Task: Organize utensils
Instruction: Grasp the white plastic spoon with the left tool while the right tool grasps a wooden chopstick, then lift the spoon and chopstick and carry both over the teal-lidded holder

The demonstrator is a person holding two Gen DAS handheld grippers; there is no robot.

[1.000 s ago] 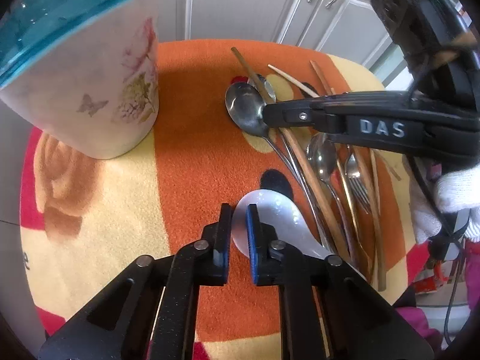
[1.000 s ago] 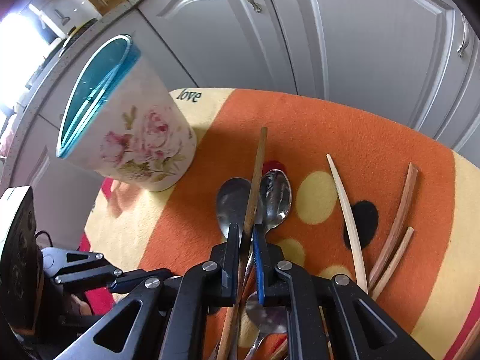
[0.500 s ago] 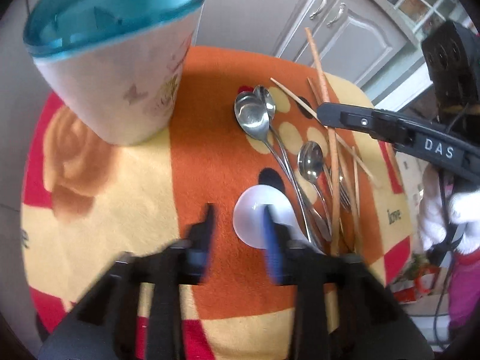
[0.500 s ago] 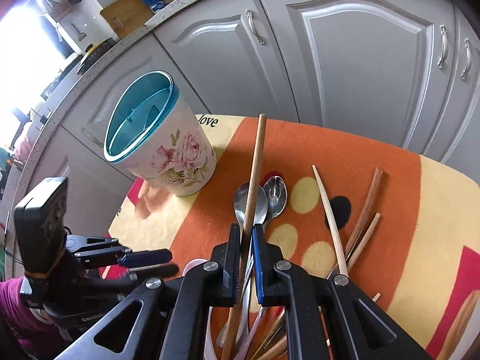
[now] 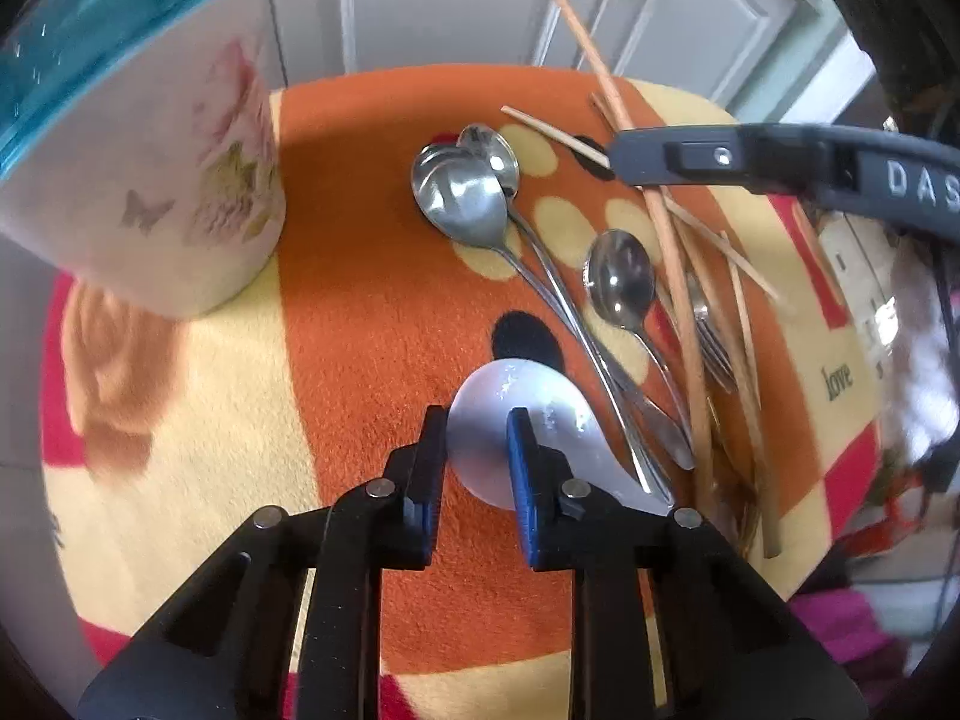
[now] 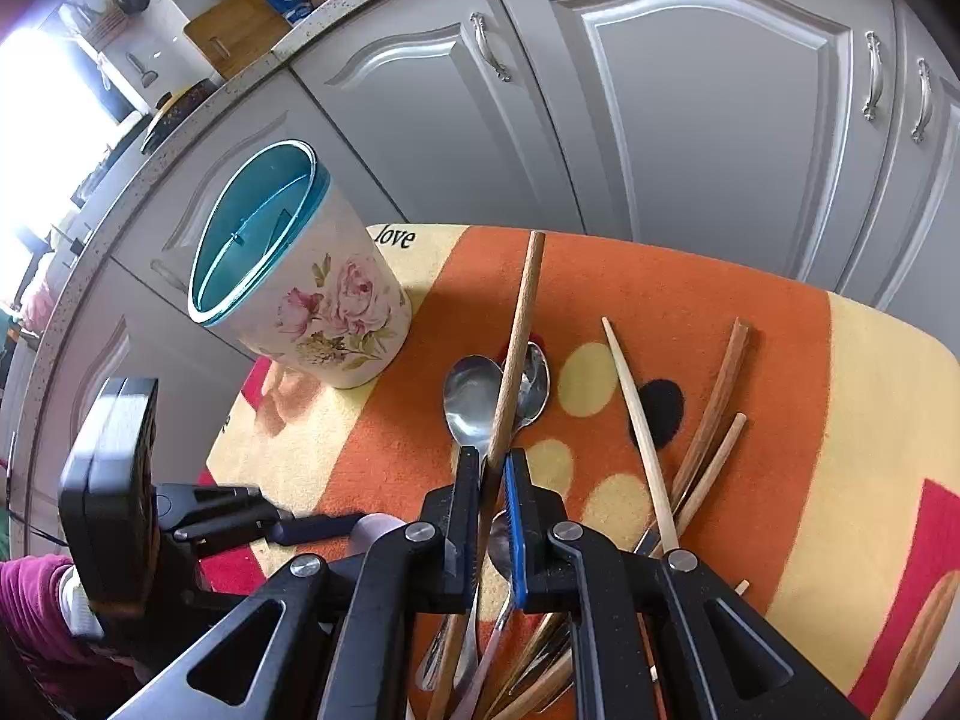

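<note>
On the table (image 6: 870, 396), under a mat of orange, cream and red: all utensils and the holder.
Left tool (image 5: 477, 438): it points steeply down at the bowl of a white spoon (image 5: 522, 414); its jaws have just been closing and now stand narrow on the two sides of the bowl's near edge. If the pads already press on it, I cannot tell.
White spoon place: flat on the mat, at 6 o'clock of the metal spoons (image 5: 474, 192) in the left wrist view.
Right tool (image 6: 492, 462): closed on a wooden chopstick (image 6: 519, 342), which stands out from the tool toward 12 o'clock, above the spoon bowls.
Utensil holder (image 6: 312, 300): upright, cream with roses and a blue inner part, at 10 o'clock of the right tool, well apart from the pile.
Other chopsticks (image 6: 636, 414): pale and brown ones, lying at 2 o'clock of the right tool.
Fork (image 5: 711, 336): between the chopsticks, partly covered.
Background: grey cupboard doors (image 6: 708, 120).
</note>
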